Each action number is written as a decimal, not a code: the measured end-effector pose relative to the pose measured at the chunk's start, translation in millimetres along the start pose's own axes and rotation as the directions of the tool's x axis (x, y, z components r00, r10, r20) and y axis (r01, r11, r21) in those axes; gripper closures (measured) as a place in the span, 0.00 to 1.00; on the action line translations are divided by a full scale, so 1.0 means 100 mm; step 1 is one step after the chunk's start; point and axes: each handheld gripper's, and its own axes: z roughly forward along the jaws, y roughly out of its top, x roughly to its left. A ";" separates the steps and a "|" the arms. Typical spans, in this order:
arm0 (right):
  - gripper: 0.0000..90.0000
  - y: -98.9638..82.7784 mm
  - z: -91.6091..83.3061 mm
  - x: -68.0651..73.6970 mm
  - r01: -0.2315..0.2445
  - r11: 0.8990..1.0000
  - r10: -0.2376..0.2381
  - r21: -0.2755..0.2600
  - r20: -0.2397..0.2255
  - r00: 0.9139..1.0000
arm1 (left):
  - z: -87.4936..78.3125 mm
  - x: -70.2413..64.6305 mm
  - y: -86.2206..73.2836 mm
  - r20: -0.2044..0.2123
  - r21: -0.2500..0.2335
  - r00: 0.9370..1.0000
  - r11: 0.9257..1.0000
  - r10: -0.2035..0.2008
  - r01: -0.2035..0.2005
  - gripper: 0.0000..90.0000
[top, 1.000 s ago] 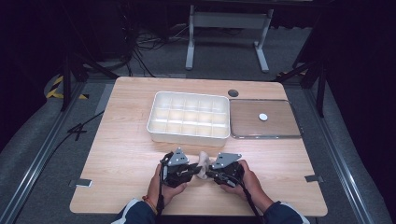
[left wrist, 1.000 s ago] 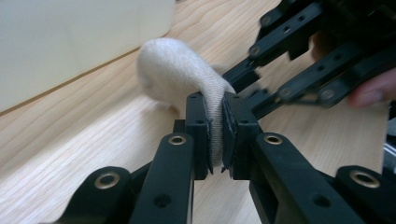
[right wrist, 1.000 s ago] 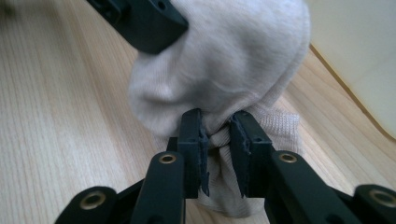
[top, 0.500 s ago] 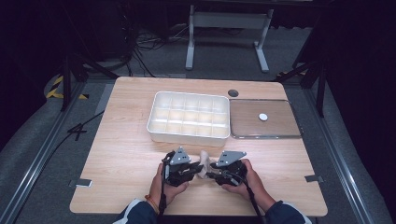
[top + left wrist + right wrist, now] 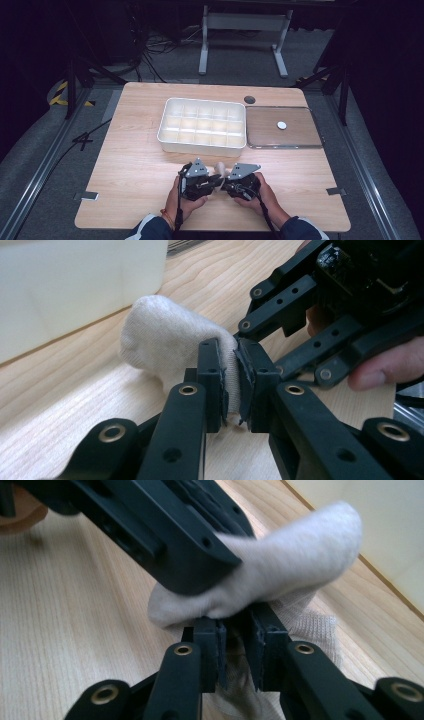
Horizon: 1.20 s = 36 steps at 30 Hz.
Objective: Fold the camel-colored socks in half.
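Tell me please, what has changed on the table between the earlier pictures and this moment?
Very little. The right gripper has just been closing its jaws, with the white sock between them. The left gripper stays clamped on the sock. Both hands, the white compartment tray and the clear lid stayed where they were.

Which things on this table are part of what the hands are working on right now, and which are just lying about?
In hand:
- white sock, pinched by the left gripper
- right gripper, fingers either side of the sock's fabric
- white divided tray, close behind the sock, probably part of the work

Lying about:
- clear flat lid beside the tray
- small white disc on the lid
- table
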 end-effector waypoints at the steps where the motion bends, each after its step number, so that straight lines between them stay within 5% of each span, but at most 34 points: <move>1: 0.80 0.00 0.00 0.00 0.006 1.000 -0.006 0.000 0.004 1.000 | 0.00 0.00 0.00 -0.006 0.008 1.000 1.000 0.003 -0.003 0.90; 4: 0.70 0.00 -0.10 -0.04 0.004 1.000 -0.004 0.002 -0.020 1.000 | -0.04 0.04 0.00 -0.020 -0.001 1.000 1.000 -0.020 0.020 0.91; 8: 0.72 -0.06 -0.33 -0.16 -0.027 0.999 0.027 -0.029 -0.019 0.999 | -0.05 0.04 0.01 -0.022 0.005 1.000 1.000 -0.020 0.020 0.91; 14: 0.78 -0.15 -0.21 -0.20 -0.033 0.997 0.032 0.067 0.017 0.999 | 0.02 -0.02 0.03 -0.025 0.013 1.000 1.000 0.008 -0.007 0.90; 22: 0.77 -0.17 -0.19 -0.19 -0.054 0.997 0.053 0.050 0.018 0.998 | 0.18 -0.09 0.03 -0.019 0.038 0.999 0.999 0.029 -0.029 0.90; 24: 0.65 -0.15 -0.21 -0.20 -0.041 0.997 0.039 0.072 0.029 0.999 | 0.22 -0.09 0.02 -0.017 0.039 0.999 0.999 0.028 -0.028 0.90; 27: 0.63 -0.15 -0.27 -0.26 -0.055 0.996 0.055 0.065 0.001 0.998 | 0.23 -0.09 0.01 -0.023 0.043 0.999 0.999 0.030 -0.029 0.90; 28: 0.65 -0.15 -0.38 -0.34 -0.091 0.996 0.091 0.011 -0.003 0.996 | 0.25 -0.09 0.01 -0.022 0.049 0.999 0.998 0.038 -0.037 0.89; 29: 0.65 -0.15 -0.38 -0.34 -0.091 0.996 0.091 0.011 -0.003 0.996 | 0.25 -0.09 0.01 -0.022 0.049 0.999 0.998 0.038 -0.037 0.89; 32: 0.64 -0.11 -0.51 -0.47 -0.183 0.978 0.187 -0.095 0.031 0.982 | 0.28 -0.10 -0.01 -0.018 0.066 0.999 0.997 0.046 -0.045 0.87; 36: 0.63 -0.02 -0.47 -0.46 -0.183 0.973 0.188 -0.142 0.025 0.982 | 0.33 -0.12 -0.03 -0.026 0.062 0.998 0.997 0.057 -0.055 0.86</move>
